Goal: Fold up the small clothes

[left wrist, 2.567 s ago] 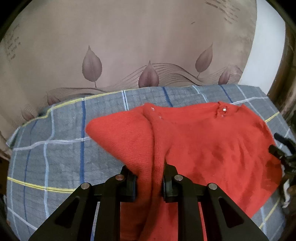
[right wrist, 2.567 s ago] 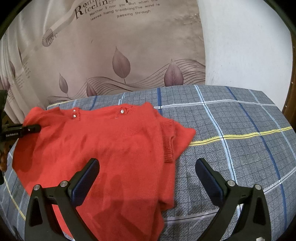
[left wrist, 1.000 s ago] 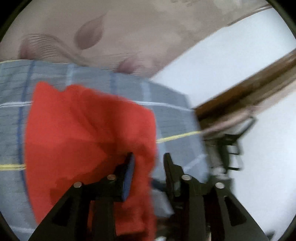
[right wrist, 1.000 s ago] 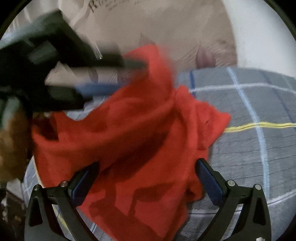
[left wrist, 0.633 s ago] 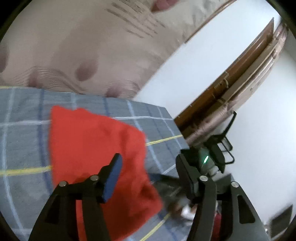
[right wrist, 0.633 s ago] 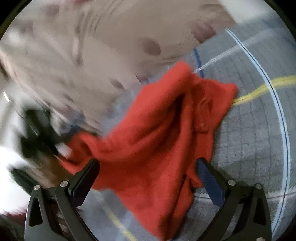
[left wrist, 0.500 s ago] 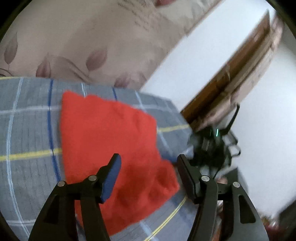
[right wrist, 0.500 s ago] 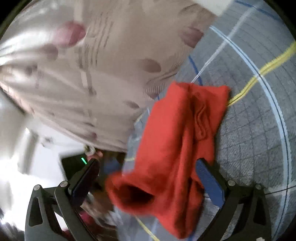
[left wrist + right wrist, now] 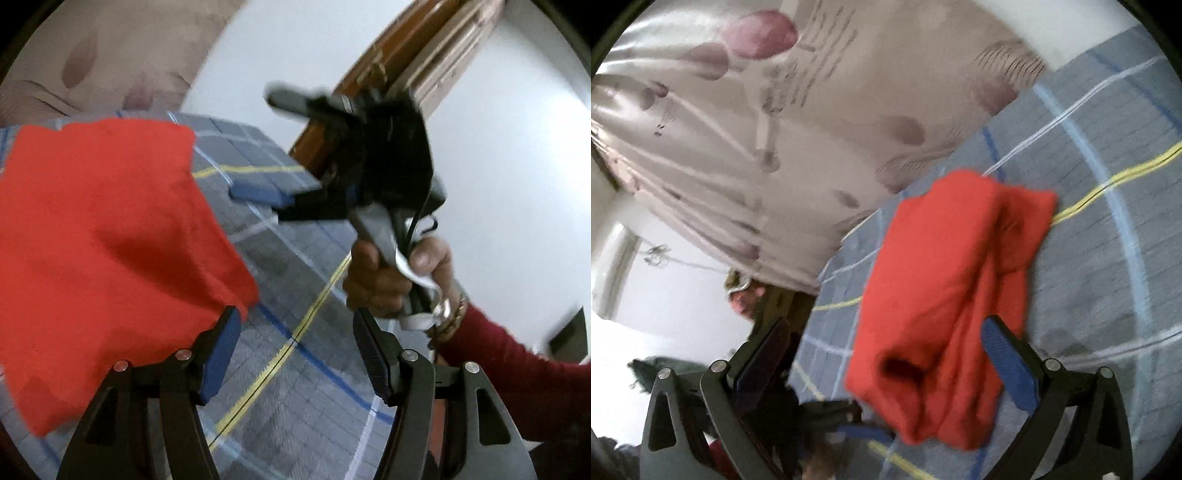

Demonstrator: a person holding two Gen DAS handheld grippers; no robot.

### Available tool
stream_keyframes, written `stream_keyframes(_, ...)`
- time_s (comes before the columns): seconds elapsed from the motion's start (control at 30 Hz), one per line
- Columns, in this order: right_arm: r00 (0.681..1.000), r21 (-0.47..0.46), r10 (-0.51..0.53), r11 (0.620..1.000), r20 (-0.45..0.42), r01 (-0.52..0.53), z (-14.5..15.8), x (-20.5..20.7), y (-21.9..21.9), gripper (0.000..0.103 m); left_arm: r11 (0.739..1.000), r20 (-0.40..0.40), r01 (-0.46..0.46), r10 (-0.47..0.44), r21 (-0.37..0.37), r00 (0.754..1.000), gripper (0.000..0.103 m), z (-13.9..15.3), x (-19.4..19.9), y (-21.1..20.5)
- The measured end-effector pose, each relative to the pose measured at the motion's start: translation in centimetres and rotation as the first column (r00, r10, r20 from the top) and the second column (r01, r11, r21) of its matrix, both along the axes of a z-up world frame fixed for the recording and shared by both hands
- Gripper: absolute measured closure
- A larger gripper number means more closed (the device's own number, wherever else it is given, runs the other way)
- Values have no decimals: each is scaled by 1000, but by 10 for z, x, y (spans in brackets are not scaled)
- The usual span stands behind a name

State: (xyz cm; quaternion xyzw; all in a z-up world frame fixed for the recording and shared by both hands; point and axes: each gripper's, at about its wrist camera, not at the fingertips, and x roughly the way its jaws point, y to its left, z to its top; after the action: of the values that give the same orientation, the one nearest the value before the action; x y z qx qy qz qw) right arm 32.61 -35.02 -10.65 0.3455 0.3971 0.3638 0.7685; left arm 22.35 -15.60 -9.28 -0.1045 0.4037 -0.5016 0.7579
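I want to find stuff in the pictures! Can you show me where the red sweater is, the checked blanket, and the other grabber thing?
red sweater [image 9: 945, 295]: right wrist view, middle of the folded knit.
checked blanket [image 9: 306, 373]: left wrist view, bare grey part by the yellow stripe.
right gripper [image 9: 273, 147]: left wrist view, gap between its fingertips.

The left gripper [image 9: 295, 354] was held with jaws spread apart. The right gripper [image 9: 886, 363] was likewise spread, gripped by the right hand [image 9: 391, 273], apparently tilted.
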Motion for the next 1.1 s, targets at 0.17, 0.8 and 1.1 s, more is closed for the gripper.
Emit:
stream_keyframes(0.17, 998, -49, 21, 999, -59, -24, -20, 14, 21, 0, 991, 24, -137, 137, -11, 990, 40, 3, 8, 60)
stream_keyframes(0.8, 999, -322, -38, 946, -14, 31, -8, 58, 44, 88, 949, -79, -303, 297, -82, 952, 39, -41, 8, 115)
stream_keyframes(1.1, 996, -337, -65, 941, -67, 39, -34, 68, 12, 91, 953, -81, -291, 284, -90, 955, 38, -41, 3, 119)
